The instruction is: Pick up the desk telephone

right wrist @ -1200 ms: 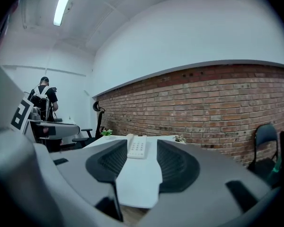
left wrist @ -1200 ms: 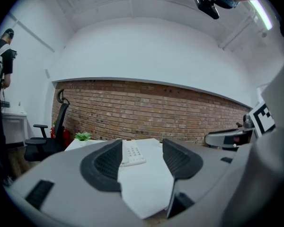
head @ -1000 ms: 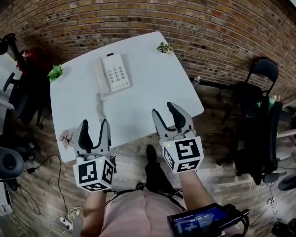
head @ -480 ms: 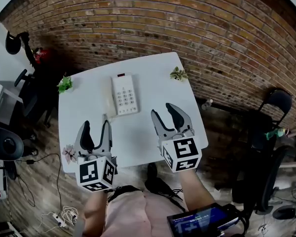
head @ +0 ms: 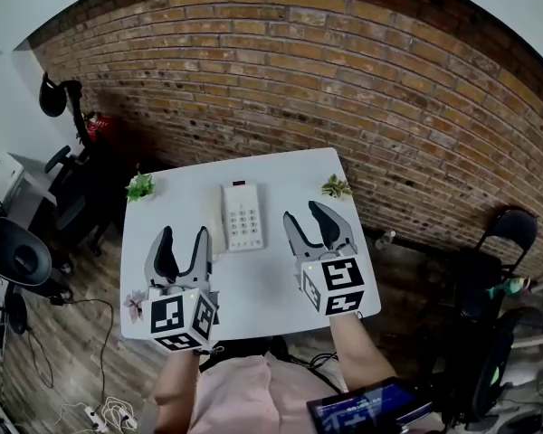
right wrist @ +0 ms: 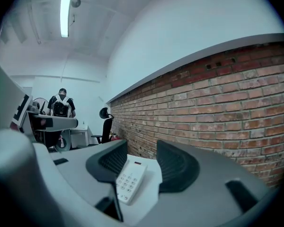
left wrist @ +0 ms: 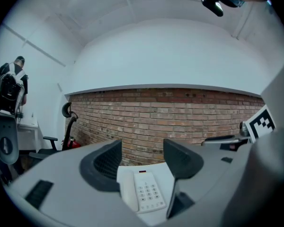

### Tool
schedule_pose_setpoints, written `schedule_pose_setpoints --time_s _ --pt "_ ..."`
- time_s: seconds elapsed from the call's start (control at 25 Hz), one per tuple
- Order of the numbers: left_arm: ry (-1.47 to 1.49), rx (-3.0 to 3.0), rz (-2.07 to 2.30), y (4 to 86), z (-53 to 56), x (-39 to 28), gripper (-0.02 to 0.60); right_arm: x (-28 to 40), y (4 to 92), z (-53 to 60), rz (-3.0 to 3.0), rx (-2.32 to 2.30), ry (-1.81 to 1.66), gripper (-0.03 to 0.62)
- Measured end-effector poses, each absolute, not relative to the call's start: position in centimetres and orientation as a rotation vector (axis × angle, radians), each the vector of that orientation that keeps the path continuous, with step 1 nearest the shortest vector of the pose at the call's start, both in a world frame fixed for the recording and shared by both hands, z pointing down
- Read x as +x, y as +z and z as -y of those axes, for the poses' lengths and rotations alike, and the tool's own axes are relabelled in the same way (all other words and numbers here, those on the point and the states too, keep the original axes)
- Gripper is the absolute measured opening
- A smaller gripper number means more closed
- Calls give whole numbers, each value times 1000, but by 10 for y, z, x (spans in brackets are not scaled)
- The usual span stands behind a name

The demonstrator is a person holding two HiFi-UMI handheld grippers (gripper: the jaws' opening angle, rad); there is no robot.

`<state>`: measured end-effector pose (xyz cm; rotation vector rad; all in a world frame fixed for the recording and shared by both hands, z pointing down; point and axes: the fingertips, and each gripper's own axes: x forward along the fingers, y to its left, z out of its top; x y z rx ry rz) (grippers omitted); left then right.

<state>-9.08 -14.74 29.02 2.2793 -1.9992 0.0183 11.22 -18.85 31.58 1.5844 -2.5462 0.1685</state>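
Nearest: forearms cut off at the bottom of the head view. Marker cubes cover part of the counter's [head: 258, 283] near edge. A pink flower [head: 133, 305] at the near left corner, half hidden by the left cube.

Left tongs [head: 185, 239] and right tongs [head: 305, 215] over the counter's near half, both with jaws apart, nothing between them.

Desk telephone [head: 242, 215] flat on the far half, beyond and between the tongs, untouched. Handset along its left side; cord not made out. Bare counter on both flanks.

Small plants at the far left [head: 140, 186] and far right [head: 336, 186] corners. Far edge near the brick wall [head: 344, 80]; right edge open to the floor.
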Motion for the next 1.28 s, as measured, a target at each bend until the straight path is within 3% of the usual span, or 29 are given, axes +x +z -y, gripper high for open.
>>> schedule_pose_setpoints --time_s 0.48,1.28 --pt "46 2268 1967 303 205 -105 287 95 320 238 2534 1544 171 201" --pt "215 2164 1739 418 320 -122 312 53 415 335 2423 1459 374 210"
